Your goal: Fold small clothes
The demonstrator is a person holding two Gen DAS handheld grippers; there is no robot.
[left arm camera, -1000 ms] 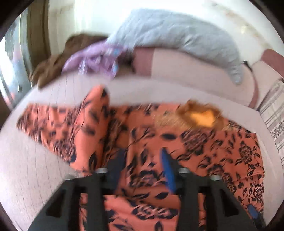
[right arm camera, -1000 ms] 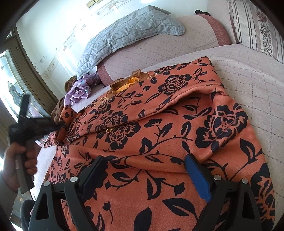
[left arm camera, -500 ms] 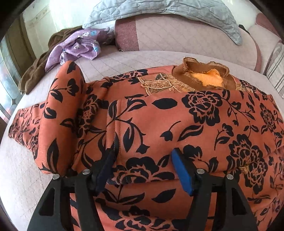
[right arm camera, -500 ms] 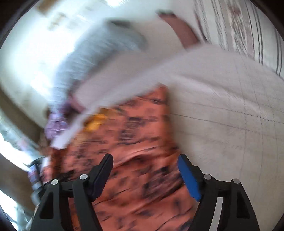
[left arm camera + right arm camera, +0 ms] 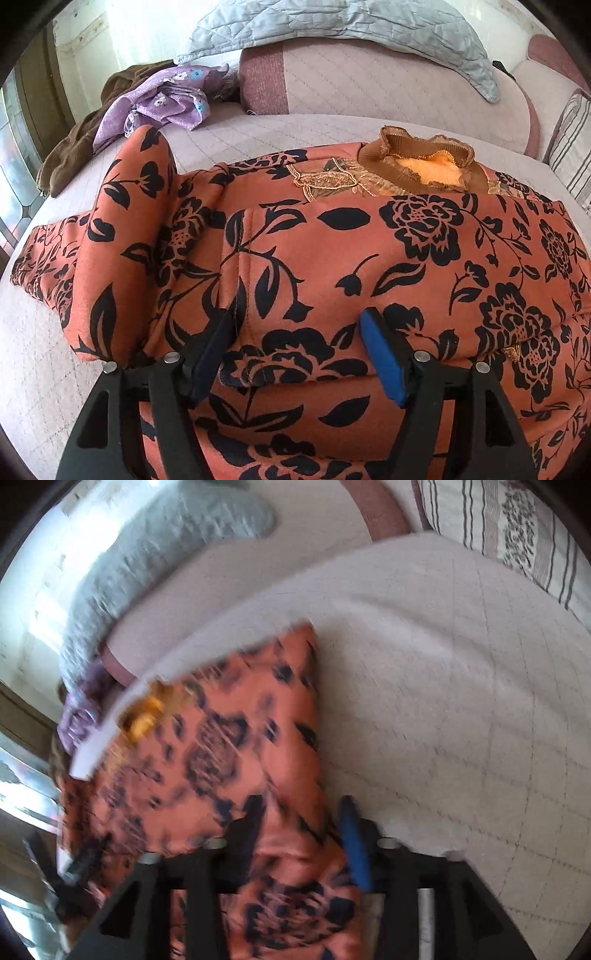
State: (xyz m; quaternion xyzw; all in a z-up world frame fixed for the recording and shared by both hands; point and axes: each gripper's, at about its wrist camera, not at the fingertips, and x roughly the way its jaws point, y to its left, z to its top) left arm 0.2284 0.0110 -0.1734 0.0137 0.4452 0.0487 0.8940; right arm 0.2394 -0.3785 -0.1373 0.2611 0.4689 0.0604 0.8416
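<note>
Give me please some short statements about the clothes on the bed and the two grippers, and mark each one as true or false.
1. The orange floral garment has a brown ribbed collar. True.
2. The purple cloth lies on top of the orange floral garment. False: it lies apart from it, farther back on the bed, beside a brown garment.
3. The left gripper is clamped shut on the fabric. False: its jaws stand apart and are opening over the garment.
4. A grey quilted blanket is draped over the headboard. True.
5. The right gripper has orange fabric between its jaws. True: they are closing on it, though the picture is blurred.
</note>
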